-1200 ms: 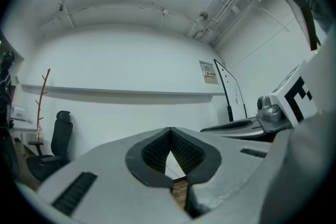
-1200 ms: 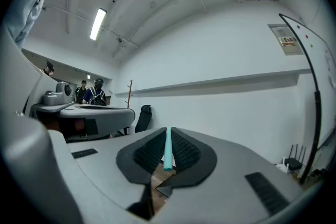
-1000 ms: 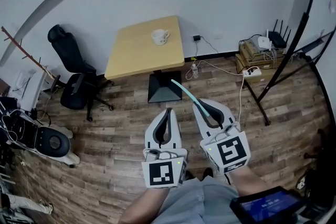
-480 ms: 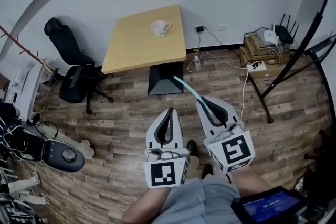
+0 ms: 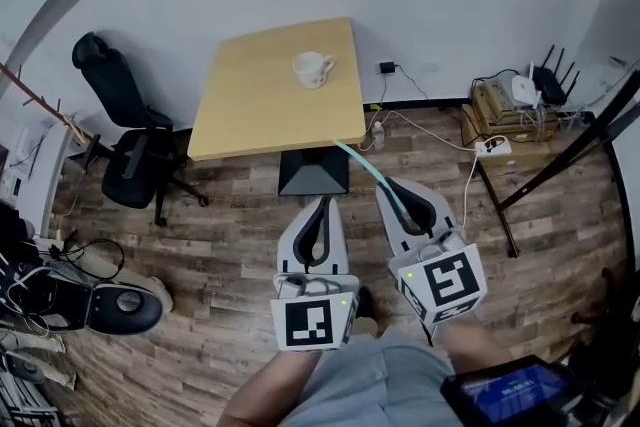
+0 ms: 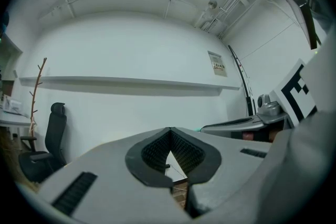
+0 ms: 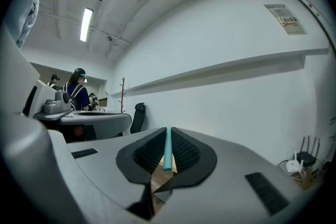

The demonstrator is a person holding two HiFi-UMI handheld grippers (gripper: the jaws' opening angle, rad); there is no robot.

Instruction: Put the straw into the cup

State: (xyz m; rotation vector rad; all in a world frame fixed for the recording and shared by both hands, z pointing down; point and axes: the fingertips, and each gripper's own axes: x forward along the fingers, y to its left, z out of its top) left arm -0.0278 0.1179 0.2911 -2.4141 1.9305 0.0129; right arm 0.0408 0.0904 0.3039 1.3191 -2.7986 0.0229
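Note:
A white cup [image 5: 313, 69] stands on the far part of a light wooden table [image 5: 250, 105]. My right gripper [image 5: 400, 202] is shut on a teal straw [image 5: 368, 170] that sticks forward and left, its tip near the table's front right corner. In the right gripper view the straw [image 7: 167, 149] runs between the closed pads. My left gripper [image 5: 318, 219] hangs beside it over the floor, shut with nothing in it; its pads [image 6: 157, 150] meet at the tip.
A black office chair [image 5: 125, 130] stands left of the table. A black table base [image 5: 313, 173] sits on the wood floor. Cables, a power strip [image 5: 495, 146] and routers lie at right. A machine [image 5: 110, 307] stands at lower left.
The view has drawn closer to the table. Both grippers moved forward together, and the straw's tip now reaches the table's front right corner.

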